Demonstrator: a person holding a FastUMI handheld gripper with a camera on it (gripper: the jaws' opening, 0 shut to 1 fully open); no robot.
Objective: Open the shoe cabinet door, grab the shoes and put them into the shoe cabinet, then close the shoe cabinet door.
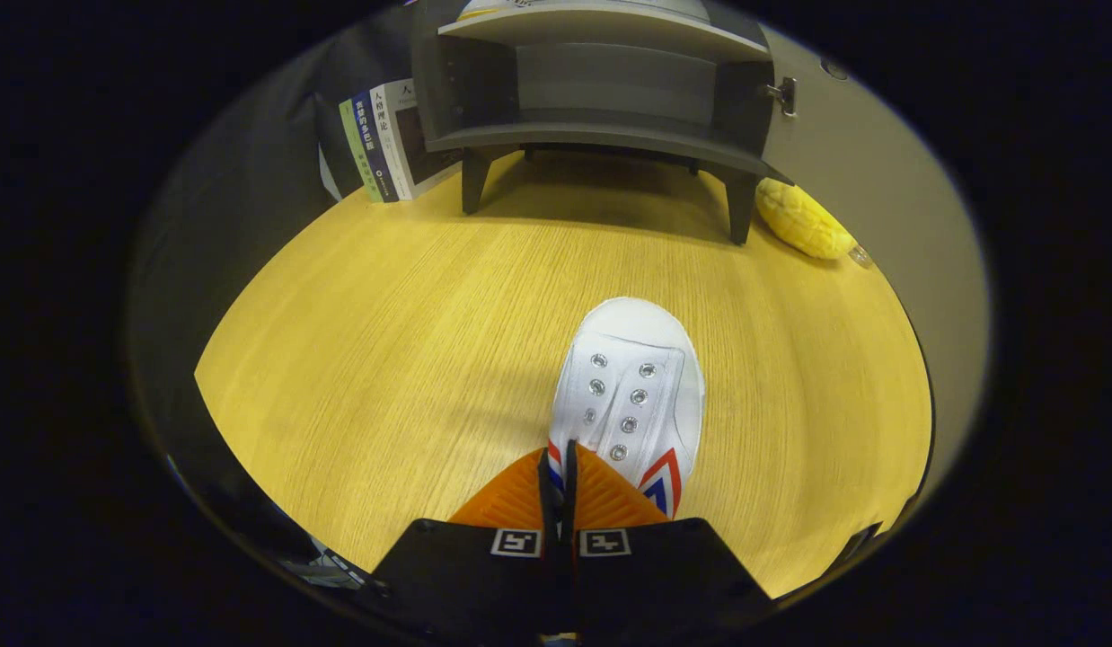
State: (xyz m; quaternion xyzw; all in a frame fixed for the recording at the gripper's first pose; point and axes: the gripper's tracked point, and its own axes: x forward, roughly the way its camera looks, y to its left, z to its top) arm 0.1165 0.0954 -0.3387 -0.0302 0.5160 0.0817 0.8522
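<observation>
A white lace-less shoe [630, 386] with metal eyelets and red and blue side stripes points toe-first toward the cabinet. My gripper [560, 467] is shut on the shoe's side wall near its opening, and the two fingers almost touch with the thin edge pinched between them. Whether the shoe hangs above the wooden tabletop [412, 323] or rests on it I cannot tell. Beyond it stands the dark grey shoe cabinet [601, 99] on short legs. Its door [866, 171] is swung open to the right, showing a bare lower shelf. On the upper shelf lies something white [498, 7], mostly hidden.
Several books [385, 144] lean upright at the cabinet's left side. A yellow pineapple-shaped toy [803, 220] lies beside the cabinet's right leg, under the open door. Bare wood stretches between the shoe and the cabinet.
</observation>
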